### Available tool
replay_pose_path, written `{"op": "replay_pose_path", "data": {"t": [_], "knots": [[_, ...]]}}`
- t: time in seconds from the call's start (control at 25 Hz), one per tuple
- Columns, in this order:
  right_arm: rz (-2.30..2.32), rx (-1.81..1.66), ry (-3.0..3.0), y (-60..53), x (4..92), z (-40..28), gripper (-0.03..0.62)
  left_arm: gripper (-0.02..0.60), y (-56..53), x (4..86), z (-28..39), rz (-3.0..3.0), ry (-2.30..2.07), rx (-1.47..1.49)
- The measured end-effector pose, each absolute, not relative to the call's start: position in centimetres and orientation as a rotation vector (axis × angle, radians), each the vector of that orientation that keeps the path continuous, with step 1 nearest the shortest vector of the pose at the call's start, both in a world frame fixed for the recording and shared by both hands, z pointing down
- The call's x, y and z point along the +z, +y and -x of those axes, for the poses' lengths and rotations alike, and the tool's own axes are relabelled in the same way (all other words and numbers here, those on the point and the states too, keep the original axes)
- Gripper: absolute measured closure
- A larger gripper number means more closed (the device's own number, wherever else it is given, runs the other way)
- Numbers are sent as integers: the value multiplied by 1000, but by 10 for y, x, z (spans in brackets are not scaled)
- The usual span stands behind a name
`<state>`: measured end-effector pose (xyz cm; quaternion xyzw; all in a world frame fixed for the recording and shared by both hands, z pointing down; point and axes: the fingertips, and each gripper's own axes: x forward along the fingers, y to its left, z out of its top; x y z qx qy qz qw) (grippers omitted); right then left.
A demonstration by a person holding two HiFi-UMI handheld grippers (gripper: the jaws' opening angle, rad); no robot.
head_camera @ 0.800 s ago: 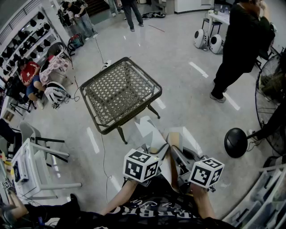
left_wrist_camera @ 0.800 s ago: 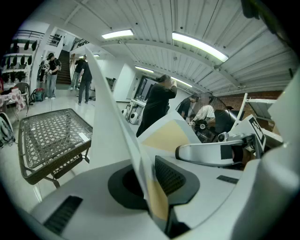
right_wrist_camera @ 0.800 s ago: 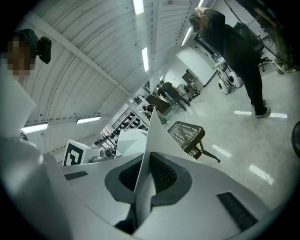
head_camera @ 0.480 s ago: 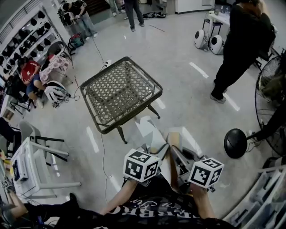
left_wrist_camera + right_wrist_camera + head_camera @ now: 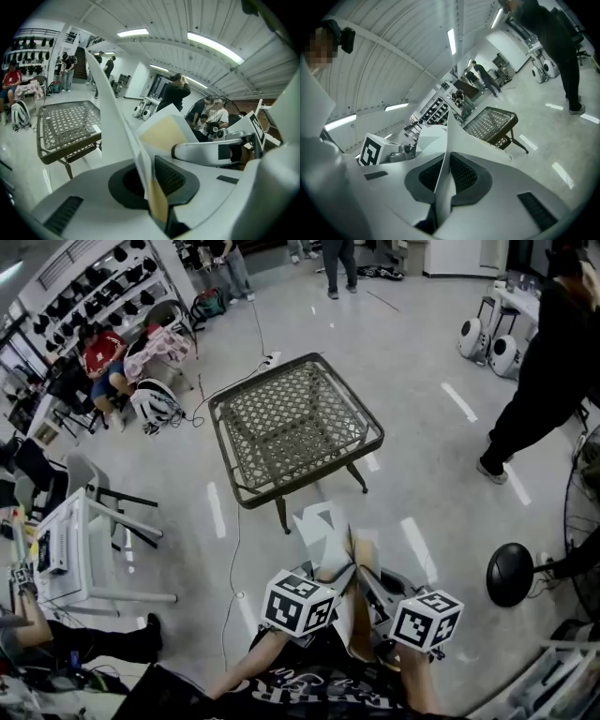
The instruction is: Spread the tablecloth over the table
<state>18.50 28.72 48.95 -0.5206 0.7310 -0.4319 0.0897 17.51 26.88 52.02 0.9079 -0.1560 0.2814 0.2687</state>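
Note:
A folded white and tan tablecloth [image 5: 323, 526] hangs in front of me, held at two edges close together. My left gripper [image 5: 330, 570] is shut on one edge; in the left gripper view the cloth [image 5: 119, 112] is pinched between its pads [image 5: 171, 176]. My right gripper [image 5: 364, 570] is shut on the other edge, and its view shows the sheet [image 5: 452, 136] clamped between both pads [image 5: 464, 173]. The table [image 5: 295, 423], a dark metal frame with a lattice top, stands bare on the floor just beyond the cloth. It also appears as the table [image 5: 70, 124] and the table [image 5: 490, 123].
A person in black [image 5: 548, 381] stands at the right. A black round stand base [image 5: 509, 575] sits on the floor at the right. A white chair [image 5: 89, 554] is at the left, and a cable [image 5: 230, 549] runs past the table leg. People sit at the far left.
The head view has swung, so the table and the person in black sit further right in the picture. Both grippers keep their hold on the cloth, slightly lower in view.

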Motion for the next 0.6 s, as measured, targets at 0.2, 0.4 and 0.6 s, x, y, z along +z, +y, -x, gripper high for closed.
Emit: {"op": "replay_pose_path", "data": {"t": [0.2,0.4,0.6], "knots": [[1430,-1379,2296,255,505,-128,576,534,243,536,-114,-2341,-554,731],[1288,-1446,2427,218,510,-76,576,535,212,546,-52,-2241,-715,681],[1199,-1500,2540,180,521,-26,577,537,180,571,21,-2123,-865,671]]}}
